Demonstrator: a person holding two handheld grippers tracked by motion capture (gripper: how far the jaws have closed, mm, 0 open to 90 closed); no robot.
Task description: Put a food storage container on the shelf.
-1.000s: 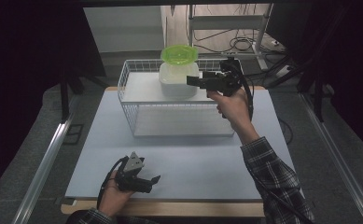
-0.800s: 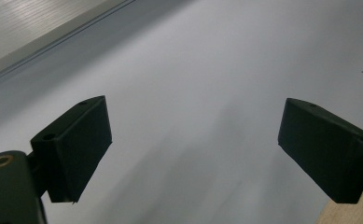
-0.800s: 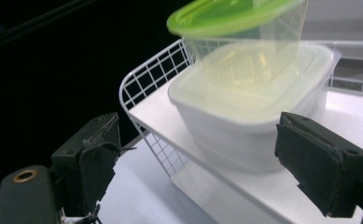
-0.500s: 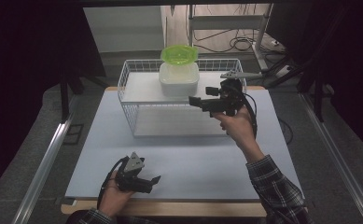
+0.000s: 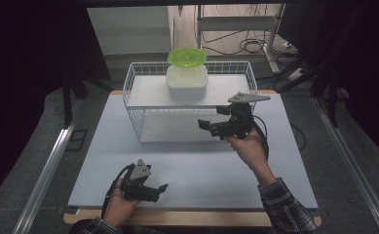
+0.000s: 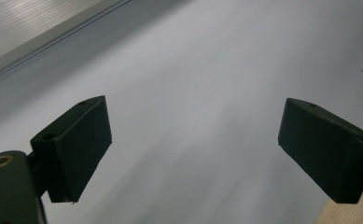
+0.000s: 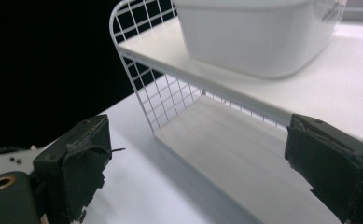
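Sitting on the top shelf of the white wire rack (image 5: pixel 133 105), the white tub (image 5: pixel 187 84) has a green bowl (image 5: pixel 187 56) stacked on it. The right gripper (image 5: pixel 205 125) is held in the air in front of the rack, below that shelf. The tub lies farther away and up from its jaws, a bit to the left in the high view. The jaws have just been opening; now they stand wide apart with nothing between them. In the right gripper view the tub (image 7: pixel 258 35) looms above the jaws, its long side running left to right.

The left gripper (image 5: pixel 161 187) rests at the near edge of the pale blue mat (image 5: pixel 216 170), well apart from the rack. Its jaws are wide apart too, with nothing in them.

The right hand is much nearer. I think it is the one to reach, and it would have to go up and forward.
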